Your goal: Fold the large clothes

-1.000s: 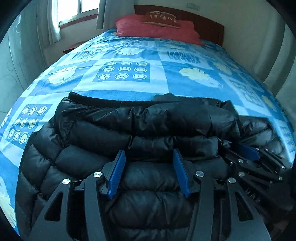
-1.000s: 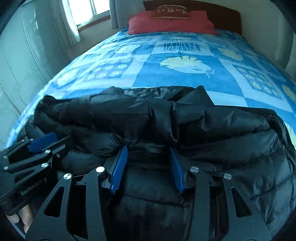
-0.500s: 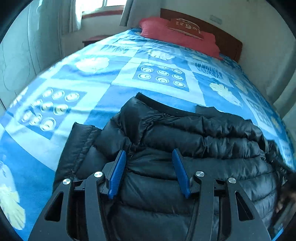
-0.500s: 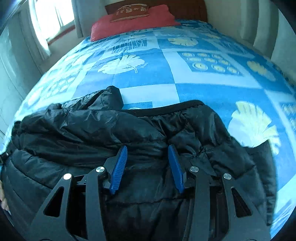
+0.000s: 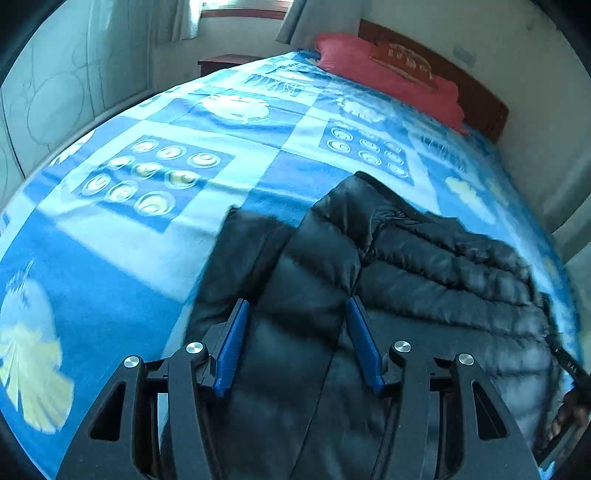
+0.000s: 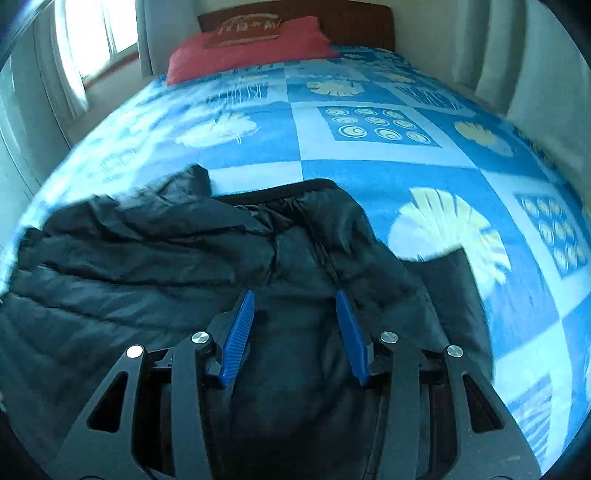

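Observation:
A black puffer jacket lies folded across the near part of the bed. My left gripper hangs over the jacket's left end, above the edge of the folded top layer, with a sleeve panel lying flat just to its left. Its jaws are opening, and padded fabric fills the gap without visibly being pinched. My right gripper is over the right end of the jacket, near the ribbed hem. Its jaws are opening too, with quilted fabric between the blue pads.
The bed carries a blue blanket with leaf and ring prints. A red pillow lies against the wooden headboard. A dark nightstand stands by the curtained window. Pale wardrobe doors line the left side.
The two grippers have drawn apart along the jacket, the left toward its left end, the right toward its right end. Both views have rolled, and both pairs of pads stand slightly wider.

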`<action>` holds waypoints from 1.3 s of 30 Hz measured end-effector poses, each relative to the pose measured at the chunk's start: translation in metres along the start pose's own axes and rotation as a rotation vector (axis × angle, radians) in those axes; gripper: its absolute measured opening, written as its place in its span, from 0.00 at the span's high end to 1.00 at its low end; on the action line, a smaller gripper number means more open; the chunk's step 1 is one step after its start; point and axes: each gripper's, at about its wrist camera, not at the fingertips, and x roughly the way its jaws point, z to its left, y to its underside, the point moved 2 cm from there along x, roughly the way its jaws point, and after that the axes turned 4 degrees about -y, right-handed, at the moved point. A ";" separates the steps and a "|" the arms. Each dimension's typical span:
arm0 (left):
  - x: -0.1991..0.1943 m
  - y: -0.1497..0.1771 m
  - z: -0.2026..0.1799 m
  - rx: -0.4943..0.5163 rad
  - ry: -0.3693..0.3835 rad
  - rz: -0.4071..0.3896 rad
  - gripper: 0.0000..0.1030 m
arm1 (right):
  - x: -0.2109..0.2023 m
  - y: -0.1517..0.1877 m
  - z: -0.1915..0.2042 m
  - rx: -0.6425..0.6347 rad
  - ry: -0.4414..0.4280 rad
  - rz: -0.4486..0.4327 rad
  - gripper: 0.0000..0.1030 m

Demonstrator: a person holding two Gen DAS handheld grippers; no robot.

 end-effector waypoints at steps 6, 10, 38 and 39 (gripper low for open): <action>-0.058 0.037 0.051 -0.107 -0.010 -0.032 0.42 | -0.073 0.049 -0.045 0.082 -0.022 -0.041 0.34; -0.087 0.086 0.089 -0.250 0.028 0.001 0.39 | -0.105 0.093 -0.080 0.189 -0.020 -0.051 0.31; -0.112 0.154 0.080 -0.482 0.256 0.042 0.79 | -0.121 0.167 -0.072 0.437 -0.257 -0.085 0.83; -0.116 0.158 0.082 -0.480 0.255 0.044 0.79 | -0.125 0.172 -0.071 0.435 -0.259 -0.085 0.83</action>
